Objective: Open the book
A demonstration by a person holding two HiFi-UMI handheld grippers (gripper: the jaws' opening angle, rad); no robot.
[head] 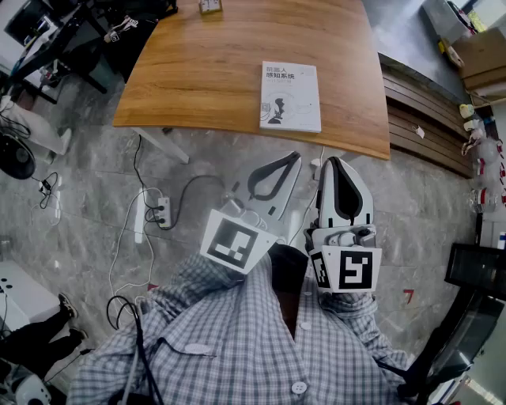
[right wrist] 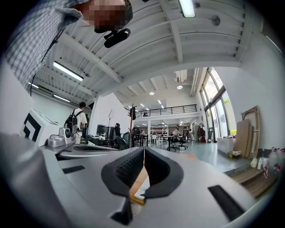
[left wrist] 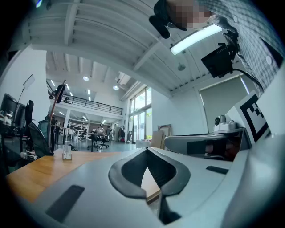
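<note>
A white book (head: 290,96) lies closed on the wooden table (head: 205,71), near its front right edge. Both grippers hang in front of the table over the floor, short of the book. My left gripper (head: 296,157) is shut and empty, its tips pointing toward the table edge. My right gripper (head: 335,160) sits beside it, also shut with nothing between its jaws. In the left gripper view the jaw tips (left wrist: 147,149) meet, with the table edge (left wrist: 152,196) behind them. In the right gripper view the closed tips (right wrist: 144,149) frame a sliver of the book (right wrist: 143,187).
A small clear stand (head: 209,6) sits at the table's far edge. Cables and a power strip (head: 162,212) lie on the grey floor under the table's left side. Cardboard boxes (head: 482,59) and wooden boards (head: 423,119) are at the right. A black chair (head: 474,273) stands near my right.
</note>
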